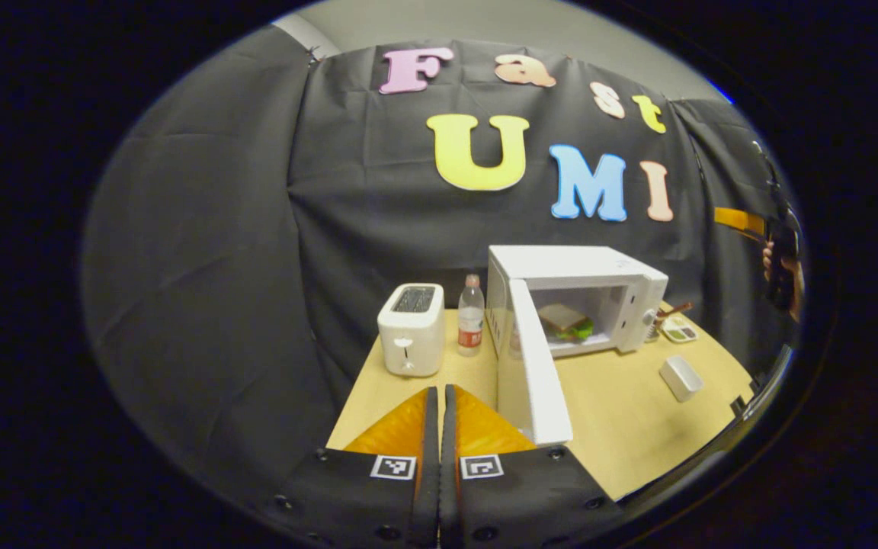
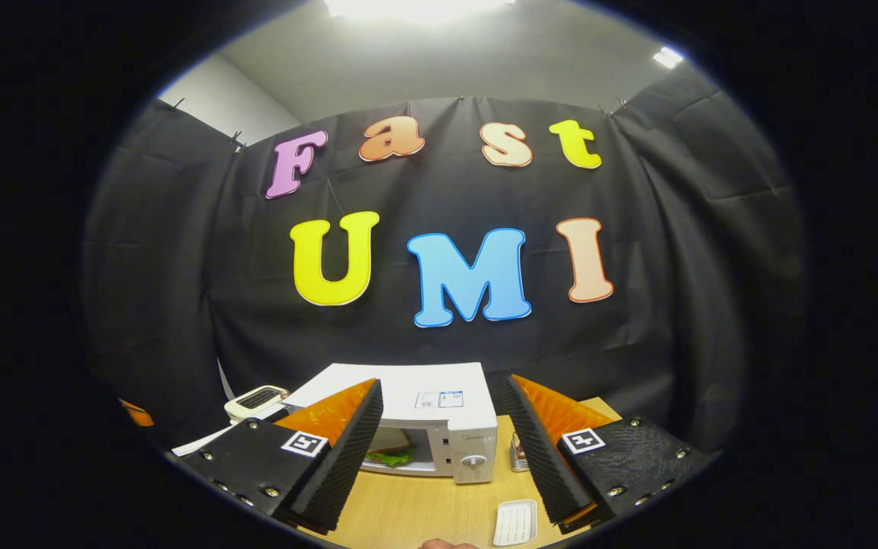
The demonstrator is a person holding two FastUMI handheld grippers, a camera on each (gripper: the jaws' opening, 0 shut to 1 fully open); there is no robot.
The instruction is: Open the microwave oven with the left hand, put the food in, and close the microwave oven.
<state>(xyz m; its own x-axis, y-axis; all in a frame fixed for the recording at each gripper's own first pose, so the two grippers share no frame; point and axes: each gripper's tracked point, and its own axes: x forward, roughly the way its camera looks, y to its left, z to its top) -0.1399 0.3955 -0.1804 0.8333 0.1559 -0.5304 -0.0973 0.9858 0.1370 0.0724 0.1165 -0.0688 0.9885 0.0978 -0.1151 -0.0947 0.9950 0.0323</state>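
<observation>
The open microwave door [image 1: 536,364] hides part of the sandwich [image 1: 565,322]; items in the small tray [image 1: 679,330] beside the microwave [image 1: 584,293] look too small to identify.

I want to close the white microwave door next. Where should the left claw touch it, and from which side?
Push on the outer face of the open white microwave door, near its free edge, coming from the left. The door swings out toward the camera, so a push there should turn it shut. The left claw is closed, fit for pushing.

black cloth wall [image 2: 142,305], wooden table [image 1: 629,427], bright ceiling light [image 2: 416,6].
</observation>
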